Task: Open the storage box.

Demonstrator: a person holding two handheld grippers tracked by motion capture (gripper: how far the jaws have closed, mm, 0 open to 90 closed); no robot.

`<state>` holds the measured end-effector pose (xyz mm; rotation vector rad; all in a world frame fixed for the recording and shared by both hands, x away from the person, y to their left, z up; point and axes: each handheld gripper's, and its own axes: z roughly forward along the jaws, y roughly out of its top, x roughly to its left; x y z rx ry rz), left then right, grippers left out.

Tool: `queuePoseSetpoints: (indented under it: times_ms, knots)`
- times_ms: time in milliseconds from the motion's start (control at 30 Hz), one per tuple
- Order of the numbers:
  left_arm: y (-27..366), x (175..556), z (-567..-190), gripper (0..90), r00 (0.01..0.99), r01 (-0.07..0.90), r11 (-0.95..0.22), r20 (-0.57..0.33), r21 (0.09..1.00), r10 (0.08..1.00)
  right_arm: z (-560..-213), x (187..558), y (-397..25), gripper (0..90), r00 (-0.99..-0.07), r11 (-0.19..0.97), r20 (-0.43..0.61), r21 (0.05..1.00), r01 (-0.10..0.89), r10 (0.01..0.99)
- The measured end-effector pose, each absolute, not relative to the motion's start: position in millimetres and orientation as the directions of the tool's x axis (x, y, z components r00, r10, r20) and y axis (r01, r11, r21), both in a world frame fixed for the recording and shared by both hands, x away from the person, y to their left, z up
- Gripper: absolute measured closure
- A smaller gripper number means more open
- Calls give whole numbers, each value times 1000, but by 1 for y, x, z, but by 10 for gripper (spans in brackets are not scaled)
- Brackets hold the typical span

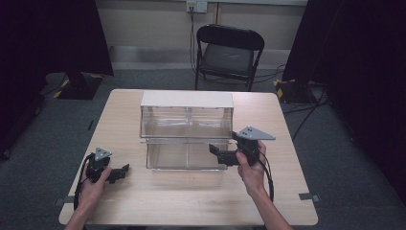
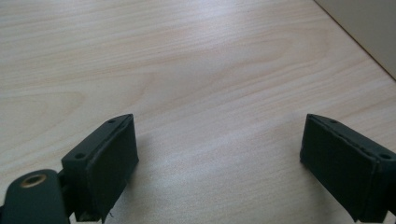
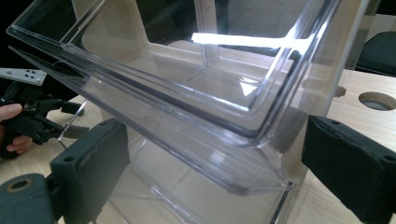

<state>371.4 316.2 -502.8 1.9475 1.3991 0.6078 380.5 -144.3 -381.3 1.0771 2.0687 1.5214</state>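
Observation:
A clear acrylic two-tier bin unit (image 1: 186,129) with a white top stands at the table's middle. My right gripper (image 1: 214,152) is open at the unit's front right corner, level with the lower tier. In the right gripper view its jaws (image 3: 215,140) stand wide on either side of the clear front edge (image 3: 196,140), and nothing is pinched. The upper bin (image 3: 187,70) leans out over the lower one. My left gripper (image 1: 123,170) rests on the table left of the unit, open (image 2: 219,135) over bare wood.
The light wood table (image 1: 201,201) has free room in front and at both sides of the unit. A round hole (image 3: 376,100) sits in the tabletop behind the unit. A black folding chair (image 1: 229,52) stands beyond the far edge.

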Motion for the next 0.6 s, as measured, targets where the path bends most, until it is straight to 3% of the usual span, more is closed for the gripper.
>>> queuePoseSetpoints:
  times_ms: [600]
  knots:
    - [316, 371, -503, 106, 321, 643, -214, -4, 736, 947, -382, 382, -145, 68, -650, 127, 165, 917, 378, 742]
